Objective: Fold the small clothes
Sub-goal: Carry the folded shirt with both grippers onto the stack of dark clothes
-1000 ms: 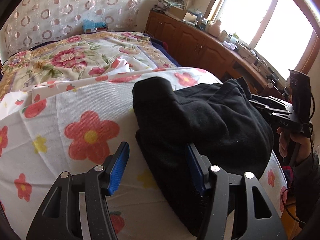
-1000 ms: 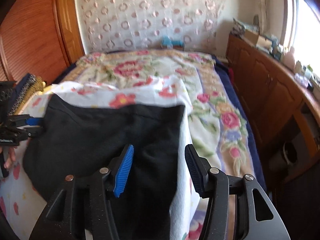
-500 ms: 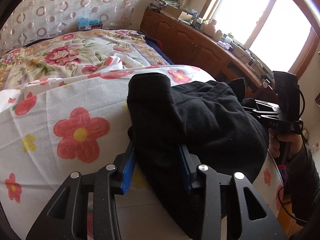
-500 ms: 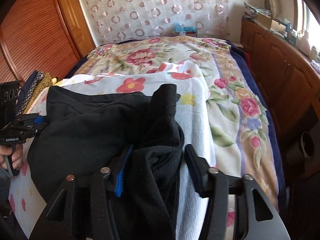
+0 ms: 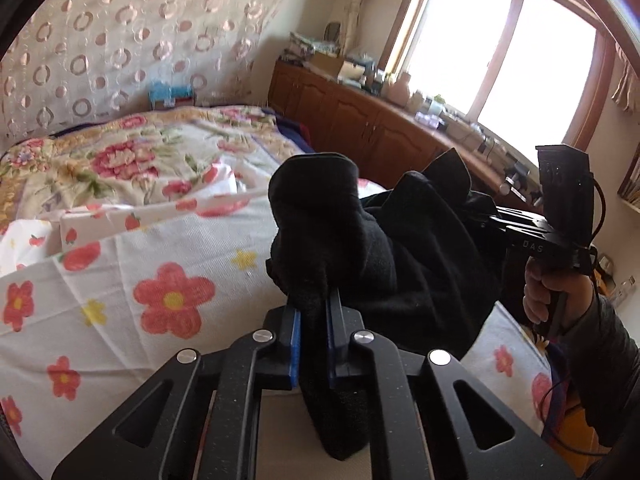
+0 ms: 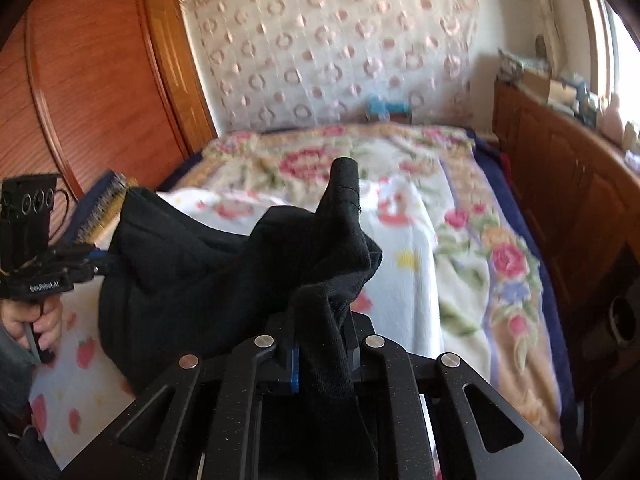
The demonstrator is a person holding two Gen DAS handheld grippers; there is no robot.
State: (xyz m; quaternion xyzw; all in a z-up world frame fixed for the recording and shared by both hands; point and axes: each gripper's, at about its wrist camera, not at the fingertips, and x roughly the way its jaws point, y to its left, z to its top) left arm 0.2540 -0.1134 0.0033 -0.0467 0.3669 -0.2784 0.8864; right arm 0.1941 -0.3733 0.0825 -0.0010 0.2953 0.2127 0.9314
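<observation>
A black garment hangs between both grippers above the white flowered sheet on the bed. My left gripper is shut on one edge of the garment, with cloth bunched above its blue pads. My right gripper is shut on the other edge of the black garment, which is lifted off the sheet. The right gripper shows at the right of the left wrist view; the left gripper shows at the left of the right wrist view.
A floral quilt covers the far bed. Wooden cabinets with clutter run under the window on the right. A wooden wardrobe stands left. A folded stack of cloth lies at the bed's left edge.
Both grippers went from open to shut on the black garment's edges. They then lifted it up off the sheet, so the cloth now bunches and hangs between them.
</observation>
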